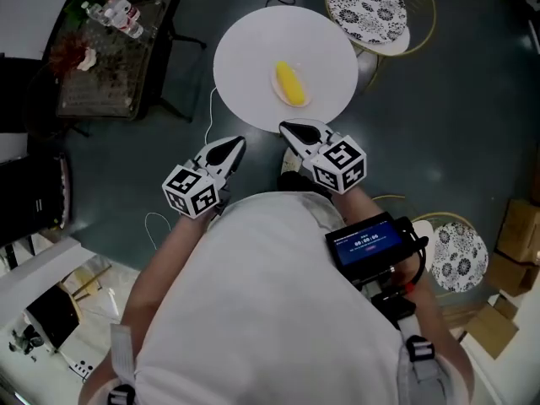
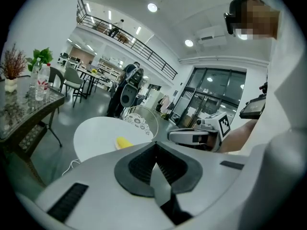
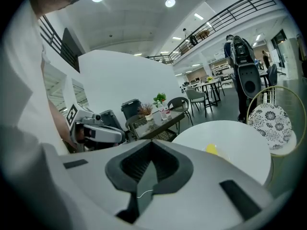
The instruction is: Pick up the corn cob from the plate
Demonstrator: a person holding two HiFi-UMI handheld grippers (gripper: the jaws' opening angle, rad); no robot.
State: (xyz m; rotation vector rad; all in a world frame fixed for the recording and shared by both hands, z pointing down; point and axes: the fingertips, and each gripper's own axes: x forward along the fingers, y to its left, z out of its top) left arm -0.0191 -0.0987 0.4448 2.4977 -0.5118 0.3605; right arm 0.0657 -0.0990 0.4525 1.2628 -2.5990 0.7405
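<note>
A yellow corn cob (image 1: 289, 83) lies on a small pale plate (image 1: 275, 81) near the middle of a round white table (image 1: 249, 53). Both grippers hover off the table's near edge, short of the plate. My left gripper (image 1: 235, 145) is shut and empty, pointing up toward the table. To its right, my right gripper (image 1: 286, 127) is also shut with nothing in it, its tip just at the table's rim. The corn (image 2: 123, 142) shows beyond the shut jaws in the left gripper view, and the corn (image 3: 211, 149) appears right of the jaws in the right gripper view.
A patterned round chair (image 1: 367, 2) stands behind the table at the upper right, another (image 1: 458, 256) at the lower right. A glass side table (image 1: 105, 57) with bottles and plants is at the left. Cardboard boxes (image 1: 515, 243) sit at the right edge.
</note>
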